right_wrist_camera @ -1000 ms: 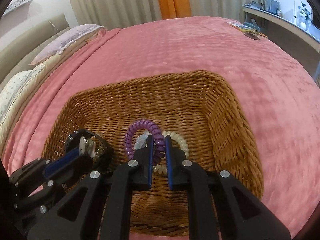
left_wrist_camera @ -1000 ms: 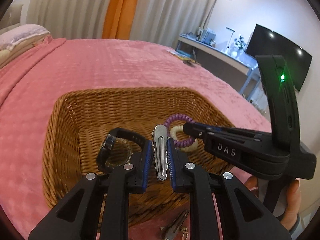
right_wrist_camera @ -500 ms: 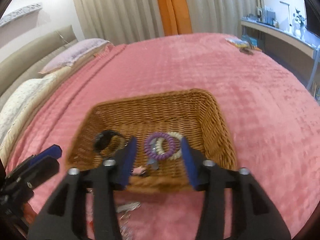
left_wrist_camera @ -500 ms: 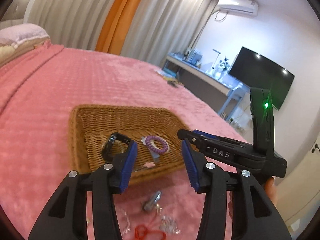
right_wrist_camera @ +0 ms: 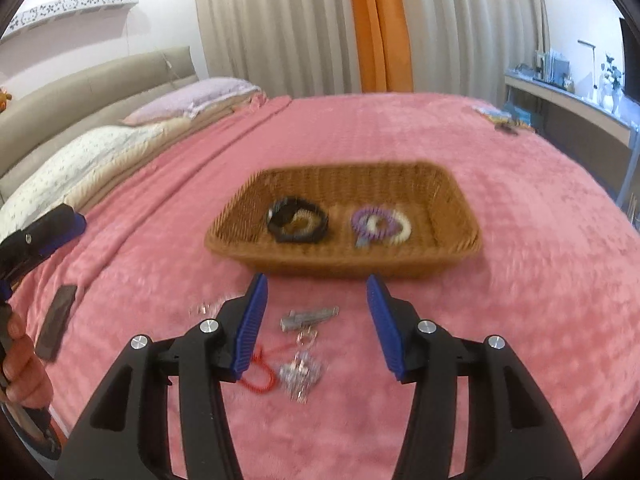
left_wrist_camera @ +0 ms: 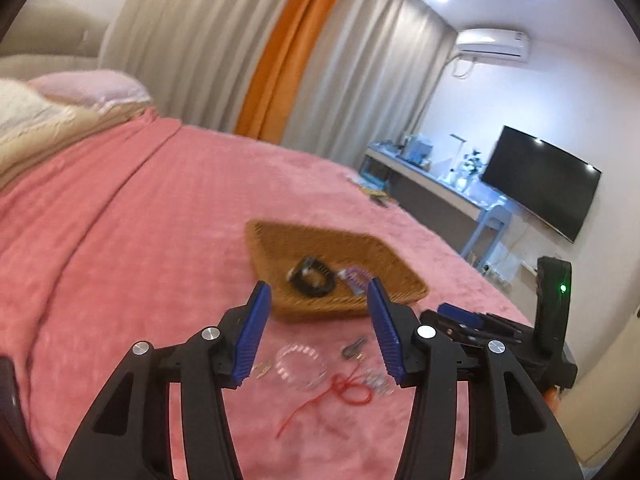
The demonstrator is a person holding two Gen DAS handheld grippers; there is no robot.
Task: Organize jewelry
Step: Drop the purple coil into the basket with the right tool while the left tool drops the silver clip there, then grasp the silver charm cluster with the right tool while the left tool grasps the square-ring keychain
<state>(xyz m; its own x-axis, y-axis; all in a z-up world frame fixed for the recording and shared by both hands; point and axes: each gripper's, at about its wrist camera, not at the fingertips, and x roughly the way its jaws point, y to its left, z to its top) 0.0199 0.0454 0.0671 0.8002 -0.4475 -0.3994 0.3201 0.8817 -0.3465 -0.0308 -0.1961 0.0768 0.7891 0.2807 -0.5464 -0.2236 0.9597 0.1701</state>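
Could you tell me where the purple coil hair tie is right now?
In the right wrist view, the purple coil hair tie lies in the wicker basket's right half, overlapping a cream one.

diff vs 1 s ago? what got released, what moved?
Both grippers let go and pulled back from the wicker basket: left gripper dropped the silver hair clip, right gripper the purple coil hair tie; both now open above loose pieces on the pink bedspread. Black watch stayed in the basket.

A home bedroom: pink-blanketed bed (right_wrist_camera: pixel 520 280), pillows (right_wrist_camera: pixel 192 98), curtains (right_wrist_camera: pixel 280 24), wall television (left_wrist_camera: pixel 540 182).
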